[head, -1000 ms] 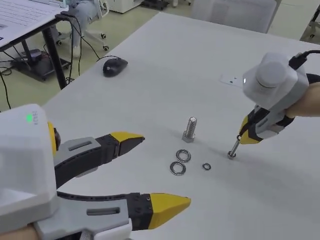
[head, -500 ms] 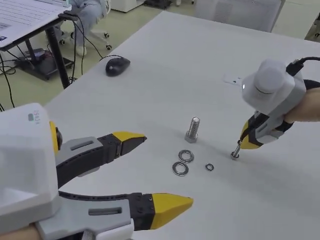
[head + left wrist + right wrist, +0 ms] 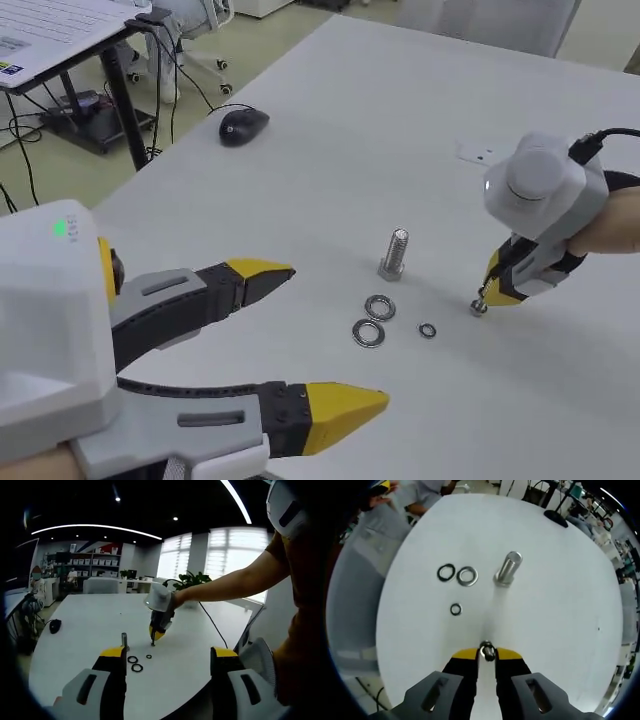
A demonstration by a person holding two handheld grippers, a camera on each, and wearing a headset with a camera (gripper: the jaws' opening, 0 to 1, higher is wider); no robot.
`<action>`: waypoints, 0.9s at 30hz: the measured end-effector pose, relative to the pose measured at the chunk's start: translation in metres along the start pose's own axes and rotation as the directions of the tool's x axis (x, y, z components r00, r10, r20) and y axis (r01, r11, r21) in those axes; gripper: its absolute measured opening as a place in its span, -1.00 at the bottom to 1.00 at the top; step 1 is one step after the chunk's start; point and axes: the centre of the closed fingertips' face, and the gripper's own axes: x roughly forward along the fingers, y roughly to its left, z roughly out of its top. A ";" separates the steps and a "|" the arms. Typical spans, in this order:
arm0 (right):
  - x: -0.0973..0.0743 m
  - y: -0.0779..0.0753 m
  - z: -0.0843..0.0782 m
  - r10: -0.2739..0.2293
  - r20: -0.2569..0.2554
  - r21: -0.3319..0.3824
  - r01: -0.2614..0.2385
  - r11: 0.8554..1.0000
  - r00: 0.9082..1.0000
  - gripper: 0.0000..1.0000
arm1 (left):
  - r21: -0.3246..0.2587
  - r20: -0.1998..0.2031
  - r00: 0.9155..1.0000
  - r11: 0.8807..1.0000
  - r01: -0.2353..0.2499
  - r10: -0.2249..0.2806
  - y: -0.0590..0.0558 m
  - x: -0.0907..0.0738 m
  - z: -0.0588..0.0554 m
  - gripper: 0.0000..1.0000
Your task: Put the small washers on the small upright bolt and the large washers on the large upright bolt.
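Small bolt (image 3: 479,307) lower on white table (image 3: 350,130)

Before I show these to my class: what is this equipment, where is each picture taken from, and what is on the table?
There is no robot: a person holds a two-jaw gripper in each hand. The head view comes from a headset camera, and the two round views from cameras riding on the grippers. On the white table a large bolt stands upright. Two large washers and one small washer lie flat nearby, with a computer mouse farther off. The left gripper is open and holds nothing. The right gripper is shut on a small bolt, upright on the table.
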 end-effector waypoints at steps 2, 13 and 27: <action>0.003 0.000 -0.001 0.004 0.000 0.003 -0.004 1.000 1.000 -0.75 | 0.000 -0.004 1.000 1.000 -0.003 0.003 0.000 -0.001 -0.001 0.35; 0.015 0.001 -0.004 0.010 -0.001 -0.001 -0.010 1.000 1.000 -0.75 | -0.004 -0.008 1.000 1.000 -0.009 0.009 0.001 -0.002 -0.002 0.35; 0.010 0.002 -0.005 0.003 0.018 0.004 -0.003 1.000 1.000 -0.66 | 0.000 -0.012 1.000 1.000 -0.010 0.010 0.002 -0.003 -0.002 0.35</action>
